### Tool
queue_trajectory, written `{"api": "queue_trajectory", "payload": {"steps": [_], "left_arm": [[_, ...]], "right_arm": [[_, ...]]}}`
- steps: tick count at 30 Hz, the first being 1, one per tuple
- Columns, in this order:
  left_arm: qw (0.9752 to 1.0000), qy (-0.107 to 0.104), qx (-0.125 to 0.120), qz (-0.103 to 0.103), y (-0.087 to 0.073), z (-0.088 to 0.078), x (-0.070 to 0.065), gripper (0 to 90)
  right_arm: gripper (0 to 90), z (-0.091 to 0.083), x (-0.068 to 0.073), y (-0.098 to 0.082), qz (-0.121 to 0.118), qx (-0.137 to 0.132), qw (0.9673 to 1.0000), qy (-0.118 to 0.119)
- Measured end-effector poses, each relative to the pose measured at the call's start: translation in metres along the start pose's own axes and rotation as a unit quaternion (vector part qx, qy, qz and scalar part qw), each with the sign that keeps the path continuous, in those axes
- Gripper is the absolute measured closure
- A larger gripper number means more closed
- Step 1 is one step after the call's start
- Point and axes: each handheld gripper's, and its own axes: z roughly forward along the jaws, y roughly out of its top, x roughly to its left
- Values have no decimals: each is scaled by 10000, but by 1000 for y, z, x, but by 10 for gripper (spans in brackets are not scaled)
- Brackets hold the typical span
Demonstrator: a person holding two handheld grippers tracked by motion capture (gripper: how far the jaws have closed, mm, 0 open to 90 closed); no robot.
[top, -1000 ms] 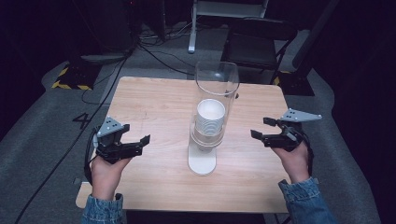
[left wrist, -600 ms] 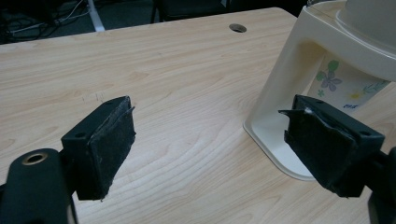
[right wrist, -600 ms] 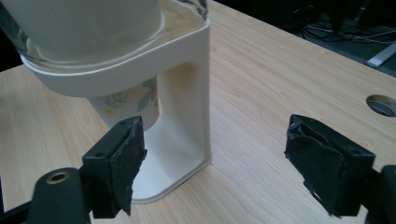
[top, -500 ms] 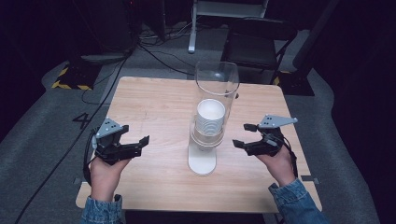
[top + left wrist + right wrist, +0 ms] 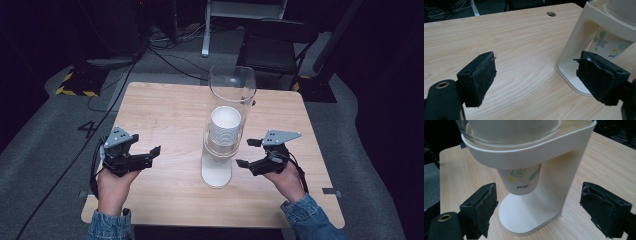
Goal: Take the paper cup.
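Desk: light wood top, with a round cable hole near the far edge. Cup holder: cream plastic stand at the middle of the desk, round foot flat on the wood, clear tube rising from its collar. Cups: white stack inside the tube; the lowest cup, printed with flowers and leaves, hangs out below the collar, clear of the foot. Your left tool: held low over the desk's left part, well apart from the stand, jaws wide, nothing between them. Your right tool: just beside the stand on its right, pointing at it, jaws wide and empty; in the right gripper view they frame the hanging cup and stand without touching either. Floor: grey carpet around the desk, cables trailing beyond it.
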Motion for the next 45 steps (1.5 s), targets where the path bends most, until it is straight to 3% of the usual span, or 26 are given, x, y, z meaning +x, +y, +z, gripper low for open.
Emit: {"api": "queue_trajectory", "payload": {"steps": [4,7,13,15,21,31,36,38,45], "left_arm": [[10000,-6,23,-13,0,1,0,157],[10000,-1,45,-12,-1,3,-1,157],[10000,2,50,-6,-1,4,-1,157],[10000,-9,76,1,-1,5,-1,157],[9999,-14,135,10,-2,8,-1,157],[9998,0,180,-9,-4,10,-2,157],[9998,-17,193,-19,-4,11,-1,157],[9998,-14,220,-28,-6,12,1,157],[9997,-18,228,-46,-6,13,1,157]], "right_arm": [[101,9,3,-3,-44,-13,10000,-1],[58,19,5,-5,-62,126,9999,-2],[54,34,6,-10,40,34,9998,184],[72,38,6,-10,64,-30,9999,140],[137,50,6,-8,133,-315,9989,311],[176,62,13,-8,17,-596,9979,243],[265,65,14,-10,29,-769,9969,174],[291,68,17,-11,-88,-958,9953,141],[281,69,17,-12,-23,-1140,9934,153]]}}
